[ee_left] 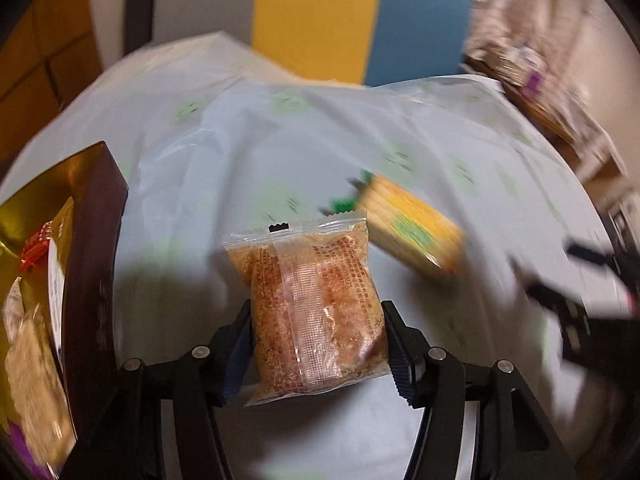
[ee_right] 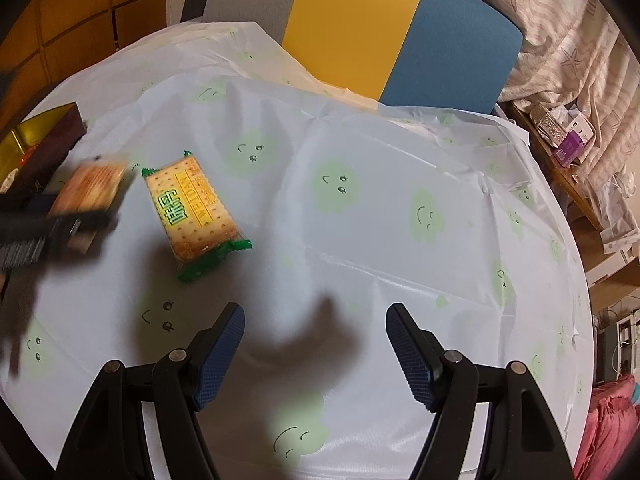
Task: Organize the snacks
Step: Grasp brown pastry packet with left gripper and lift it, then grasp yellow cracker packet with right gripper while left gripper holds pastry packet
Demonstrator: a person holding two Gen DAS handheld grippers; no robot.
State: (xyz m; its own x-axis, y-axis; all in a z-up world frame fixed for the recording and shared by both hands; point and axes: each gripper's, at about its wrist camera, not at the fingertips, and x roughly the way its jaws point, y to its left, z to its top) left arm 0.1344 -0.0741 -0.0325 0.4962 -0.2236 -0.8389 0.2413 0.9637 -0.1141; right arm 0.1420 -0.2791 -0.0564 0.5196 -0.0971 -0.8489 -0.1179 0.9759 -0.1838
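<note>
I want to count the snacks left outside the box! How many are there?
2: an orange packet in the left gripper, and a yellow cracker pack lying on the table. The box may hide more.

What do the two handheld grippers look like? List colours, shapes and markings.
The left gripper and right gripper match: black angular linkage arms with round silver pivot pins, ending in two tapered fingers faced with dark blue ribbed pads. No cables, labels, sleeves or hands show in either view.

Home interior, likely bedroom or living corner. Round table (ee_right: 360, 208) under plastic smiley-print cover; starfish-print bedding (ee_right: 560, 40) at 2 o'clock; yellow-and-blue chair back (ee_right: 400, 32) at 12; cluttered wooden shelf (ee_right: 568, 168) at 3.
</note>
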